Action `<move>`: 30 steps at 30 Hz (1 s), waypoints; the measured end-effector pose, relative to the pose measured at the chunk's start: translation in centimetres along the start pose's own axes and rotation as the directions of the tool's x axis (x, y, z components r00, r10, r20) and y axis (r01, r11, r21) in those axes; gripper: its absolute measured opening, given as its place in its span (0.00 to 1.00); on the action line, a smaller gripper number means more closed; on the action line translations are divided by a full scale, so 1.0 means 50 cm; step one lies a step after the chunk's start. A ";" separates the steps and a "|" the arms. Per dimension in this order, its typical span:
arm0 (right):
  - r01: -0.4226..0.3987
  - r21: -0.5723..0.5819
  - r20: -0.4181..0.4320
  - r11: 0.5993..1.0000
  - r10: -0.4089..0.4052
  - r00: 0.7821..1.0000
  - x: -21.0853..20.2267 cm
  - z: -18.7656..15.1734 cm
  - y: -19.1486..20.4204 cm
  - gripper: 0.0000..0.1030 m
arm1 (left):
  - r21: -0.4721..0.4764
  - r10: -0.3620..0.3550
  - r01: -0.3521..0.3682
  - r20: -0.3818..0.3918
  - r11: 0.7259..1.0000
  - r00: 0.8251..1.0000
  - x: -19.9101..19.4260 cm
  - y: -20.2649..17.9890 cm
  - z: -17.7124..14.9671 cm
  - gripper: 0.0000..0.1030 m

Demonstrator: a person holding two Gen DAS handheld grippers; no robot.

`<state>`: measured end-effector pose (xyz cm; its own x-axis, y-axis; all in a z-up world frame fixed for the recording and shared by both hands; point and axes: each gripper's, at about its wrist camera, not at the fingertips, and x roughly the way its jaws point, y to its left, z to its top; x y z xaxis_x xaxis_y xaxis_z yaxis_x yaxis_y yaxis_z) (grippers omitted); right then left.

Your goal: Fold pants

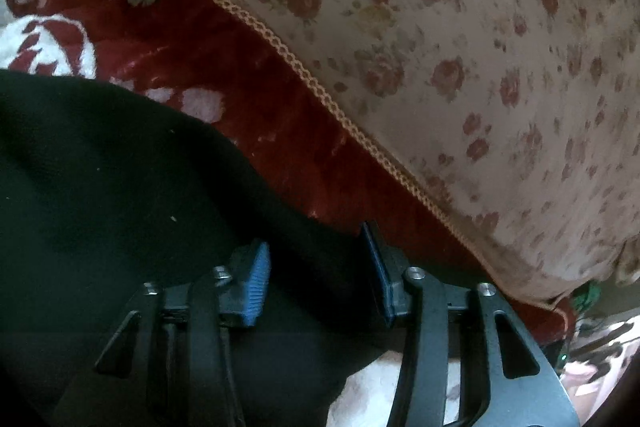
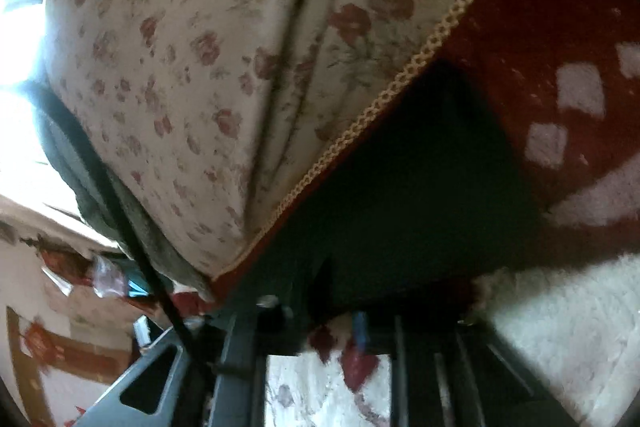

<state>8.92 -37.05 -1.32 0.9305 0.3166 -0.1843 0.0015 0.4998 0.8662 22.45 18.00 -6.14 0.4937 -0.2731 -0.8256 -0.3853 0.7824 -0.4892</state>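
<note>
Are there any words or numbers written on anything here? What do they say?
No words or numbers can be read in either view.
The red blanket has only white shapes, no letters.
The flowery cloth shows only roses.
The black pants and both grippers, left and right, show no labels.
Clutter at the edge of the right view is too blurred to read.

Right wrist view, blurred. Black pants (image 2: 408,179) fill centre, lying on red-and-white blanket (image 2: 560,39). Floral cover (image 2: 192,67) with braided gold trim (image 2: 404,79) lies upper left — trim edge runs beside pants. Right gripper (image 2: 344,331) at bottom edge, blue pad just visible — jaw spacing unreadable.
</note>
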 end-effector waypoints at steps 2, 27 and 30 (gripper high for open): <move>-0.040 -0.028 0.015 0.999 0.041 0.999 -0.014 -0.003 0.006 0.11 | 0.018 0.017 -0.017 0.010 1.000 1.000 -0.003 0.007 0.001 0.12; -0.019 -0.081 0.034 0.997 0.022 0.999 -0.219 -0.114 0.065 0.34 | 0.174 -0.061 0.037 0.135 0.984 0.989 -0.245 -0.048 -0.136 0.05; 0.062 -0.053 0.015 0.997 -0.061 0.998 -0.181 -0.119 0.037 0.47 | 0.182 -0.053 0.028 0.137 0.983 0.989 -0.247 -0.051 -0.140 0.05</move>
<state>-1.66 -34.18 -0.80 0.9339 0.2738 -0.2299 0.0393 0.5605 0.8272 11.88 15.45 3.34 0.6159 -0.2349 -0.7520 -0.2229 0.8636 -0.4523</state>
